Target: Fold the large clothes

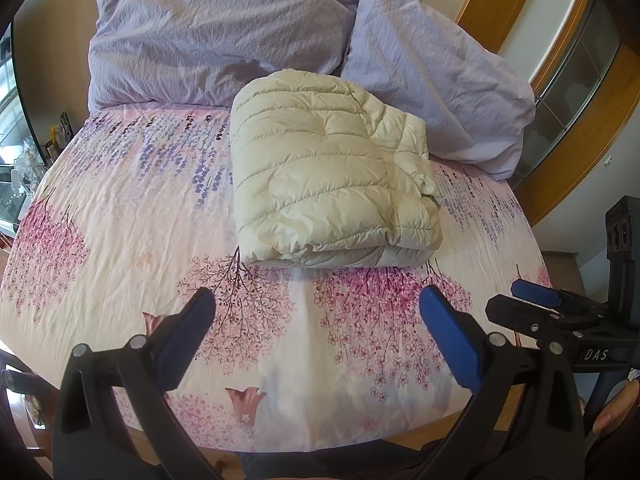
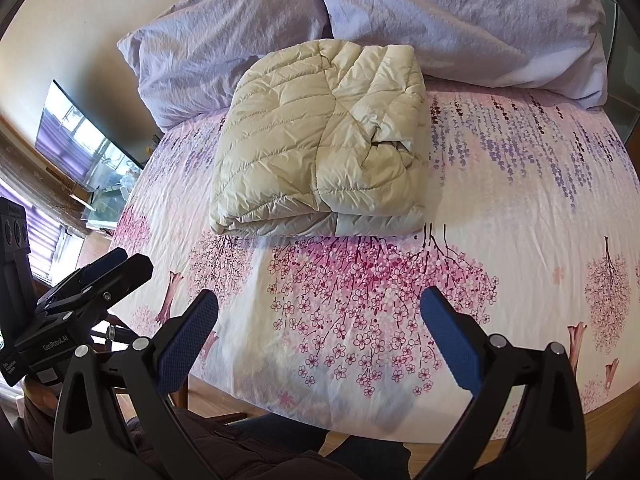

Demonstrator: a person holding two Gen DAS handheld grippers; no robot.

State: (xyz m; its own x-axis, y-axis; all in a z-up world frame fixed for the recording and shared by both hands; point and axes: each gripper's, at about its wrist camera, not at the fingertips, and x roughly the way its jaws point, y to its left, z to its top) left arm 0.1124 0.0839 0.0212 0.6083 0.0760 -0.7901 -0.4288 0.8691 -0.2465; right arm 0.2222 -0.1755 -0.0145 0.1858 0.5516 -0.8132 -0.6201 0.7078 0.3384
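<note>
A cream quilted down jacket point(image 1: 328, 172) lies folded into a thick rectangular bundle on the floral bed sheet point(image 1: 120, 208); it also shows in the right wrist view point(image 2: 320, 148). My left gripper point(image 1: 318, 306) is open and empty, held above the foot of the bed, short of the jacket. My right gripper point(image 2: 320, 308) is open and empty, also over the near edge of the sheet point(image 2: 520, 208). The right gripper appears at the right of the left wrist view point(image 1: 560, 312); the left gripper appears at the left of the right wrist view point(image 2: 80, 292).
Two lilac pillows point(image 1: 208, 36) point(image 1: 436, 80) lie at the head of the bed behind the jacket. A wooden frame and glass panels point(image 1: 576, 60) stand at the right. A cluttered shelf point(image 1: 24, 172) is at the left. The bed's wooden edge point(image 2: 256, 404) runs below the grippers.
</note>
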